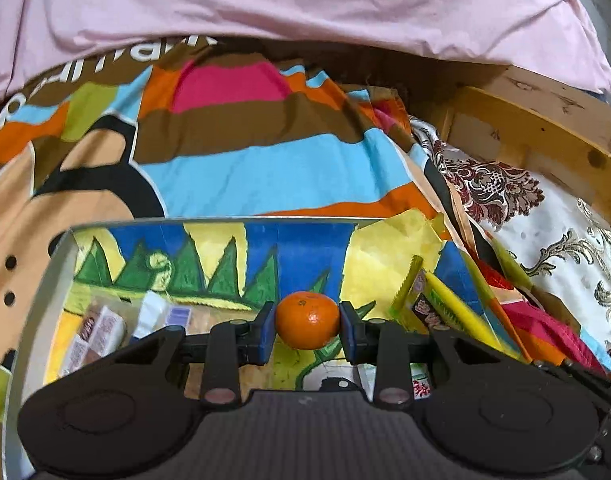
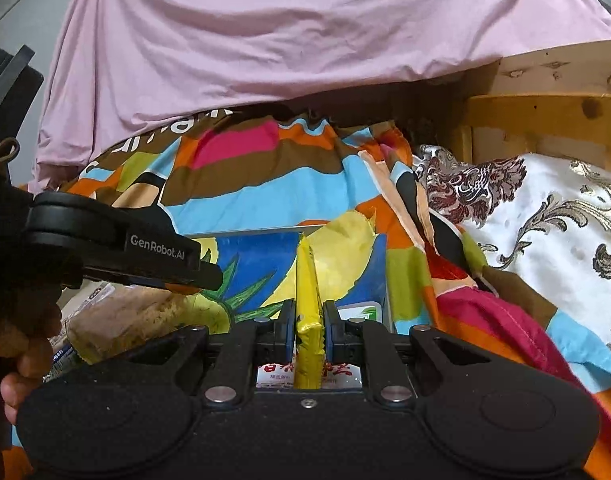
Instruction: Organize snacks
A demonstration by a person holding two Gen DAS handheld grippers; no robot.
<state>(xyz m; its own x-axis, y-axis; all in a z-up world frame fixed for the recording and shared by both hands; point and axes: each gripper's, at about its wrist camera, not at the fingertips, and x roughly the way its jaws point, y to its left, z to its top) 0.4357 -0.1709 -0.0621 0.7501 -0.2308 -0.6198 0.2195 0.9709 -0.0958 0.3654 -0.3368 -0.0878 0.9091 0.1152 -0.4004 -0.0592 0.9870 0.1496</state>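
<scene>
- The left hand-held gripper [image 1: 307, 326] is clamped on a small orange [image 1: 307, 326], its blue pads pressing the fruit from both sides.
- The orange hangs over a box [image 1: 61, 252] lined with a bright painted sheet of green trees, blue and yellow.
- In the box lie a pale wrapped snack [image 1: 99, 334] at the left and a yellow-green packet [image 1: 433, 304] at the right.
- The right hand-held gripper [image 2: 309, 326] is closed on a thin yellow packet [image 2: 307, 292] held edge-up between its pads, over the same box.
- Under it lies a white packet with red print [image 2: 273, 372]; a clear bag of brown snacks [image 2: 125, 320] lies to the left.
- The left hand [image 2: 19, 364] with its tool shows at the left of the right wrist view.
- The box rests on a striped, many-coloured cloth [image 1: 265, 168], with a pink sheet [image 1: 305, 0] behind and a wooden frame [image 1: 545, 128] at the right.
</scene>
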